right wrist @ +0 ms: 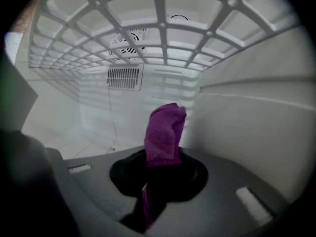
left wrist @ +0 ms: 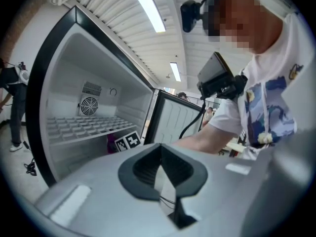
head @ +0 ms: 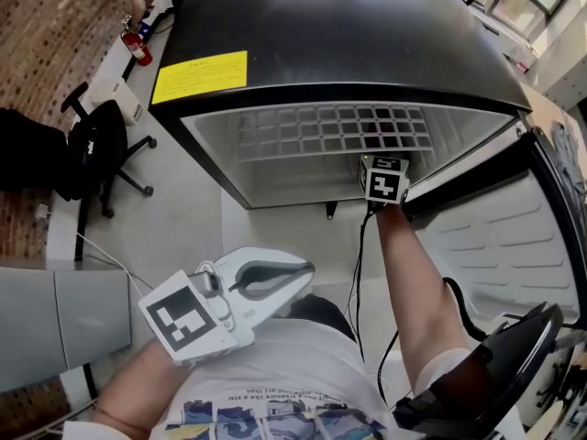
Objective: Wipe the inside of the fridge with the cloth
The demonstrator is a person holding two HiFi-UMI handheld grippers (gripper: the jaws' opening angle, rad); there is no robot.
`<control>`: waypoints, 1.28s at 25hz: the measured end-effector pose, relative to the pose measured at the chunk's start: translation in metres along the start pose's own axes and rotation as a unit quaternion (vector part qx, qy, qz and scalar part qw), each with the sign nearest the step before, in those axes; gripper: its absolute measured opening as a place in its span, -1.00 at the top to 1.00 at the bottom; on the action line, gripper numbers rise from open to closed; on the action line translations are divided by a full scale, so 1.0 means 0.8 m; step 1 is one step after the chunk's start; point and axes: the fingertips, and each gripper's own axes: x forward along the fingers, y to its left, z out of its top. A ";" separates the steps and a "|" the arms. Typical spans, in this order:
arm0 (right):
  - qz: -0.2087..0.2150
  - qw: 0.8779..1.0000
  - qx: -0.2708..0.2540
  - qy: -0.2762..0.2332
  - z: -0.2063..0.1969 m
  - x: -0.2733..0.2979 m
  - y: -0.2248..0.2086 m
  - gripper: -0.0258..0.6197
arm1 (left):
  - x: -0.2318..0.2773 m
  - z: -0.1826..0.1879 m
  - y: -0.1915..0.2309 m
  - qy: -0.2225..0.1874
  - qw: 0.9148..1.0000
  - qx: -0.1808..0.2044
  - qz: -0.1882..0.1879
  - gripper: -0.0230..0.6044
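The black mini fridge (head: 321,26) stands open, its door (head: 500,236) swung to the right. My right gripper (right wrist: 163,157) reaches inside under the white wire shelf (right wrist: 163,28). It is shut on a purple cloth (right wrist: 165,130), which stands up from the jaws just short of the back right corner, with the right inner wall (right wrist: 256,122) alongside. In the head view only its marker cube (head: 385,180) shows at the fridge mouth. My left gripper (head: 275,282) hangs outside, near the person's chest, shut with nothing in it. The left gripper view shows the cloth (left wrist: 112,143) beside the cube (left wrist: 127,141).
A round fan and a vent grille (right wrist: 124,77) sit on the fridge's back wall. A black cable (head: 358,273) hangs from the right gripper. An office chair (head: 96,149) and a red fire extinguisher (head: 138,49) stand to the left. Another dark chair (head: 514,356) is at lower right.
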 end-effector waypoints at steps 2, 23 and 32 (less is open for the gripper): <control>-0.001 1.000 0.000 0.010 -0.005 0.008 0.000 0.76 | 0.002 -0.001 0.003 0.002 1.000 -0.002 0.003 0.91; 0.082 0.996 -0.001 0.024 -0.012 0.025 0.095 0.76 | -0.017 -0.010 0.012 -0.006 0.999 -0.020 0.037 0.91; 0.119 0.993 -0.005 0.020 -0.003 0.023 0.152 0.76 | -0.038 -0.016 0.009 -0.012 0.998 -0.028 0.058 0.91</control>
